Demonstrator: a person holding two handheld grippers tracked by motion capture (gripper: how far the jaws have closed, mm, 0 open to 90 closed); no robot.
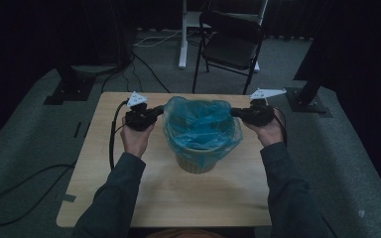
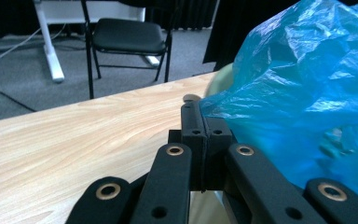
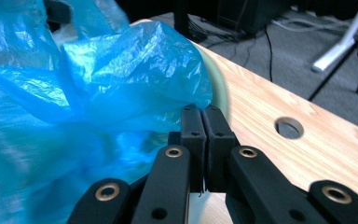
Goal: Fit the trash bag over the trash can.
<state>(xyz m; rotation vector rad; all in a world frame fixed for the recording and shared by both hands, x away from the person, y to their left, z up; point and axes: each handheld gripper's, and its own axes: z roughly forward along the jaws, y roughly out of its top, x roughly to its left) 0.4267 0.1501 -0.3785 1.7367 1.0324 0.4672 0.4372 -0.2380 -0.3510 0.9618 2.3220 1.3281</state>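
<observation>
Dim room, grey carpet [image 1: 25,148], black folding chair [image 1: 230,44].

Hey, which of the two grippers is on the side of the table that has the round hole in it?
The right gripper. Its own view shows the round hole in the table just beyond its shut jaws; the left gripper has plain wood beside it.

Your two forearms, in dark sleeves, reach forward from the bottom of the high view, spread apart and roughly level with each other. Your left hand [image 1: 137,136] grips the left gripper [image 1: 159,111], which points inward toward your right. Your right hand [image 1: 269,131] grips the right gripper [image 1: 234,112], which points inward toward your left, so the two face each other. In each gripper view the two black jaws are pressed together at the tips.
</observation>
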